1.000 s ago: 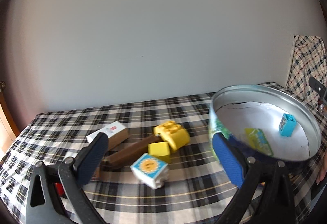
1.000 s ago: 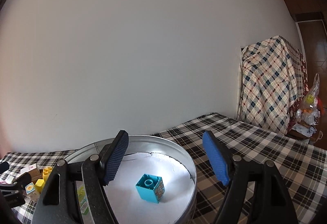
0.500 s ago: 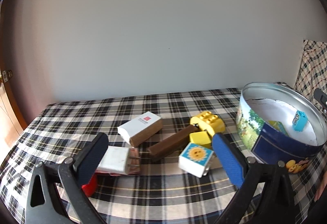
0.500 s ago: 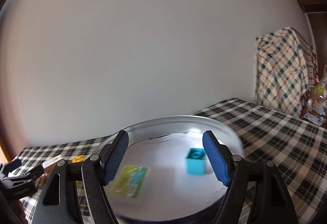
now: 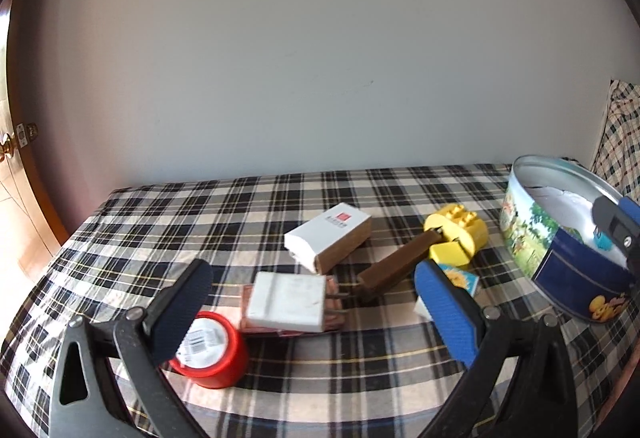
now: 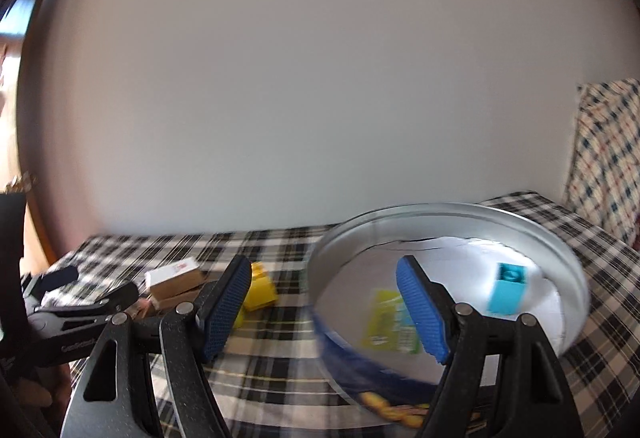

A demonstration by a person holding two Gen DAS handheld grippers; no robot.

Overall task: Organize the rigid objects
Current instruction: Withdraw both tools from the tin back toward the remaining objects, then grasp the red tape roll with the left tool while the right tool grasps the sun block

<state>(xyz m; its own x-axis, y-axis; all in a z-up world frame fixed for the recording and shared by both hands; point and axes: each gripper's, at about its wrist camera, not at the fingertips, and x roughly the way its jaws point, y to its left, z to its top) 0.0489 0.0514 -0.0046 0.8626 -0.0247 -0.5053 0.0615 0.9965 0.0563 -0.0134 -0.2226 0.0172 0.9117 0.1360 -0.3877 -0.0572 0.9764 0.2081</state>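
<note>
On the checked cloth lie a white and brown box (image 5: 328,236), a white-topped flat block (image 5: 286,301), a brown stick (image 5: 394,271), yellow bricks (image 5: 458,234), a sun-printed cube (image 5: 460,280) and a red tape roll (image 5: 208,348). My left gripper (image 5: 310,312) hovers open above the flat block, holding nothing. The round tin (image 6: 448,278) holds a teal brick (image 6: 507,289) and a green card (image 6: 386,322). My right gripper (image 6: 324,308) is open over the tin's left rim, empty. The tin (image 5: 568,238) sits at the right edge of the left wrist view.
A pale wall runs behind the table. Checked fabric (image 6: 604,158) is draped over something at the far right. A wooden door with a brass knob (image 5: 8,146) stands at the left. The left gripper's frame (image 6: 72,312) shows at the right wrist view's left edge.
Both views have swung leftward. The tin slid from the centre to the right in each. The red roll and flat block have come into the left wrist view. Both grippers stayed open.
</note>
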